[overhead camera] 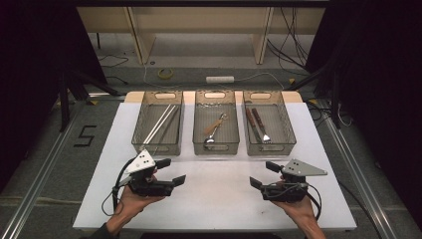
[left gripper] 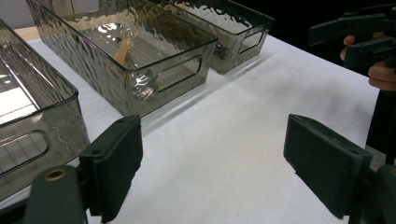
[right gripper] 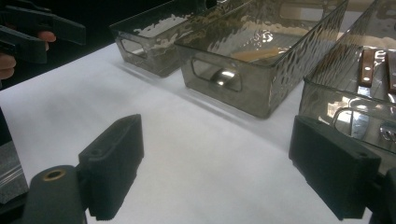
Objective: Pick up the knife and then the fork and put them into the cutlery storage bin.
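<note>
A white table (overhead camera: 214,194) carries three smoked, ripple-walled plastic bins in a row along its far half. The left bin (overhead camera: 158,144) holds a pair of pale chopsticks (overhead camera: 160,123) lying lengthwise. The middle bin (overhead camera: 215,144) holds a spoon (overhead camera: 215,130) with a light wooden handle, its metal bowl toward the near wall. The right bin (overhead camera: 268,145) holds a fork (overhead camera: 260,124) and another utensil beside it, both with dark brown handles.

Near the front edge, a person holds a gripper in each hand, well short of the bins. The left gripper (overhead camera: 170,171) sits at the near left, in front of the left bin, its jaws spread wide with nothing between them. The right gripper (overhead camera: 265,174) sits at the near right, in front of the right bin, its jaws likewise spread and empty. The two grippers face inward toward each other, well apart, with bare tabletop between them.
</note>
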The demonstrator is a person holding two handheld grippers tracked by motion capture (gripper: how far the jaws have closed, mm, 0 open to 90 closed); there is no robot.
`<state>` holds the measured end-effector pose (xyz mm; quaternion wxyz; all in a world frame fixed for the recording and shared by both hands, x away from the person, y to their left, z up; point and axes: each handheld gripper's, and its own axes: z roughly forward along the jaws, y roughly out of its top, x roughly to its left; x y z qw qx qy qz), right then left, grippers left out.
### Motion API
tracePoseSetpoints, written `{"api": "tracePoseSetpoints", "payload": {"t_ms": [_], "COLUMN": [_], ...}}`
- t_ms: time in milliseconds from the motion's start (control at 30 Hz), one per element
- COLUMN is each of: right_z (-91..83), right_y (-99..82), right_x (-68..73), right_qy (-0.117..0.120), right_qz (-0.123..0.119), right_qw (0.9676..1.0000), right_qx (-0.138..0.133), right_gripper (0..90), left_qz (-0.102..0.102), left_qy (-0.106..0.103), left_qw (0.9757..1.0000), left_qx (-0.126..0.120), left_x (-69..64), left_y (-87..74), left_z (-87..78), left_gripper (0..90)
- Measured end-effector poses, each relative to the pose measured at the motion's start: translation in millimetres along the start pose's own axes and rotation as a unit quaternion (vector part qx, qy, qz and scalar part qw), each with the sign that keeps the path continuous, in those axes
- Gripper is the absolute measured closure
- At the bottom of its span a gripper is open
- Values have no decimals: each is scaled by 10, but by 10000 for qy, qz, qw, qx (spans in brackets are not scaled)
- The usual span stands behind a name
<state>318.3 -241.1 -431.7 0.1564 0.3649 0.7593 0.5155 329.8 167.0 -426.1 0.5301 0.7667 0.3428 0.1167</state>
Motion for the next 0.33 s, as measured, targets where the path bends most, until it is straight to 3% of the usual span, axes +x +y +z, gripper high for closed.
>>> {"api": "tracePoseSetpoints", "payload": {"t_ms": [333], "right_z": [1], "right_y": [1], "right_x": [-4], "right_qy": [-17], "right_qz": [-14], "right_qw": [10000], "right_qx": [6], "right_gripper": [189], "left_qz": [-1], "left_qy": [0], "left_qw": [10000], "left_qx": [4], "left_x": [2], "left_y": [0], "left_z": [0], "left_gripper": [190]}}
